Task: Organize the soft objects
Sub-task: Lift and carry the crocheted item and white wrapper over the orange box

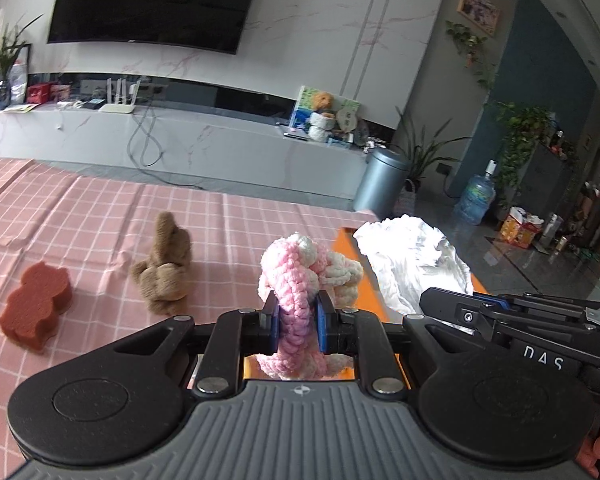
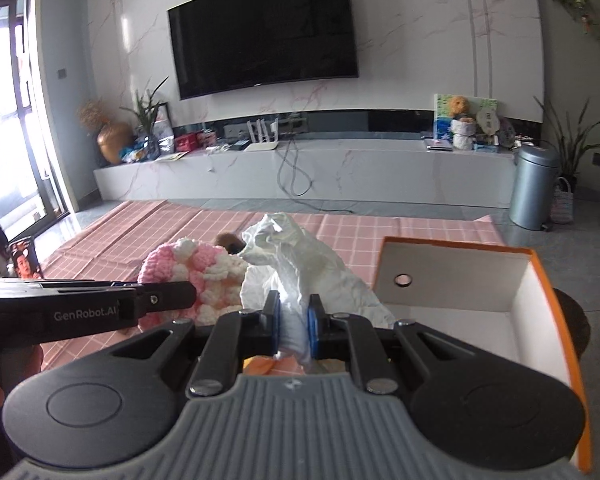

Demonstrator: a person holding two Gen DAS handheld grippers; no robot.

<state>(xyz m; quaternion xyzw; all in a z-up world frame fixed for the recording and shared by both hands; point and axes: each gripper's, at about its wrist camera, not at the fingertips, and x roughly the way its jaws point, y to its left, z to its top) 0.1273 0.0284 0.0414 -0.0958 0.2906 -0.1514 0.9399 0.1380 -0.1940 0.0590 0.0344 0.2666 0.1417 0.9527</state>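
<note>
The left gripper [image 1: 298,326] is clamped on a pink-and-white crocheted toy [image 1: 300,276], its blue pads pressing the pink yarn from both sides, and holds it above the near edge of the pink checked tablecloth [image 1: 100,216]. The right gripper [image 2: 294,330] is closed tight on a crumpled white cloth [image 2: 300,264], which rises bunched from between its fingers just left of an open orange box [image 2: 540,264] with a white interior. In the left wrist view the right gripper's body shows at the right edge, bearing the letters "DAS"; in the right wrist view the left gripper's side reads "GenRobot.AI". On the tablecloth to the left lie a brown plush toy [image 1: 166,266] and, further left and apart from it, a rust-brown sponge [image 1: 36,306] with a wavy outline. The crocheted toy and the white cloth sit just beside each other, the cloth partly over the box's orange edge in the left wrist view. Behind the table a dark television [image 2: 264,32] hangs on a marble wall above a long low white cabinet [image 2: 340,168], and a grey bin [image 2: 534,188] stands at its right end.
</note>
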